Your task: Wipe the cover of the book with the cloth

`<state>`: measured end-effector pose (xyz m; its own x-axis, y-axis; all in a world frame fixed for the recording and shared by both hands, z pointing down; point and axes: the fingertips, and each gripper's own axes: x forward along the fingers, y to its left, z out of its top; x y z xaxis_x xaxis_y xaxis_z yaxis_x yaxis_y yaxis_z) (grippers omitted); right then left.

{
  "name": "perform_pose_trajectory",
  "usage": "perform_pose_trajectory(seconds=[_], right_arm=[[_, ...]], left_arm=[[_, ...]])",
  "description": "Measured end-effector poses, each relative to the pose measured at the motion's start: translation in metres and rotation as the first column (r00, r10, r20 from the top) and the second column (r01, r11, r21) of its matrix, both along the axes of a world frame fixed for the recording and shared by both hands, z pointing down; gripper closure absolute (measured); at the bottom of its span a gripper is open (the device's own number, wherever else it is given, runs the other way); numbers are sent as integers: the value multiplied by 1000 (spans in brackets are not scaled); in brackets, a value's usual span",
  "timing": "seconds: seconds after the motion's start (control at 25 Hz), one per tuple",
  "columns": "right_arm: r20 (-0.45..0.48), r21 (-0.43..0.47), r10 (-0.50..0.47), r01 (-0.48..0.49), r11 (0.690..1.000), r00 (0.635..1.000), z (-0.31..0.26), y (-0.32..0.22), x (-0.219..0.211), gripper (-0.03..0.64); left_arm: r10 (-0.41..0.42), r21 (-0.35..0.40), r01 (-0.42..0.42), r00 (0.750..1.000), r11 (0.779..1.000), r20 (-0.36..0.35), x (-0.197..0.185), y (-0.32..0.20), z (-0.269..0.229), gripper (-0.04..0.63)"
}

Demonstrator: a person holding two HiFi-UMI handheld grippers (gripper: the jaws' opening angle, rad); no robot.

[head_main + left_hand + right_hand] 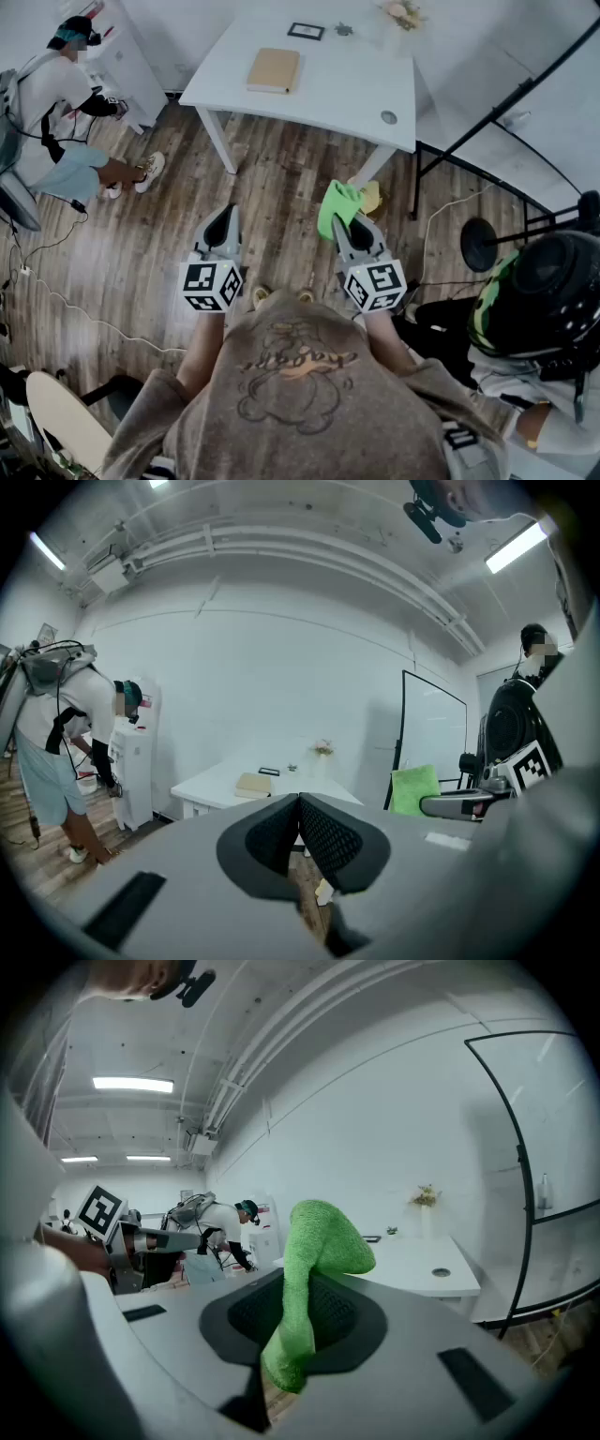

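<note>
**Carrying the cloth up to the book**

Your right gripper (341, 223) pinches the green cloth (337, 202) between its jaws, with a fold standing above the tips and a tail hanging below. Your left gripper (225, 217) has its jaws pressed together on nothing. The book (274, 69) lies flat on the white table (347, 103), toward the table's far left, tan cover up. You stand well short of the table's near edge, so the step in hand looks like the approach.

Close on the table's near edge first, so you don't wipe at full stretch. Lower the cloth so that its loose fold meets the cover, not the hard jaw tips. Keep the pinch firm, because the soft cloth could drag out. The book may slide on the smooth tabletop, so consider steadying one corner with the left gripper and stroking away from it.

Count: one book, one cloth, one table, two grippers. At the table's far edge are one small dark frame (306, 31) and one vase of flowers (403, 14). Two others keep clear of the table: one bystander (66, 98) off its left end, another bystander (534, 319) off its right.
</note>
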<state>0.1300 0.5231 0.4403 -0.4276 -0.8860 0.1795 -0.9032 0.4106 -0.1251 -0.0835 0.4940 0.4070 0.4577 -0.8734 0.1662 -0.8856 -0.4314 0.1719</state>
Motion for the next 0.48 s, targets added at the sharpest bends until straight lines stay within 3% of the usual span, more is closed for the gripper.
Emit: perform_pose_trajectory(seconds=[0.48], right_arm=[[46, -17, 23, -22, 1000, 999, 7, -9, -13, 555]], left_arm=[[22, 1, -22, 1000, 1000, -9, -14, -7, 5, 591]])
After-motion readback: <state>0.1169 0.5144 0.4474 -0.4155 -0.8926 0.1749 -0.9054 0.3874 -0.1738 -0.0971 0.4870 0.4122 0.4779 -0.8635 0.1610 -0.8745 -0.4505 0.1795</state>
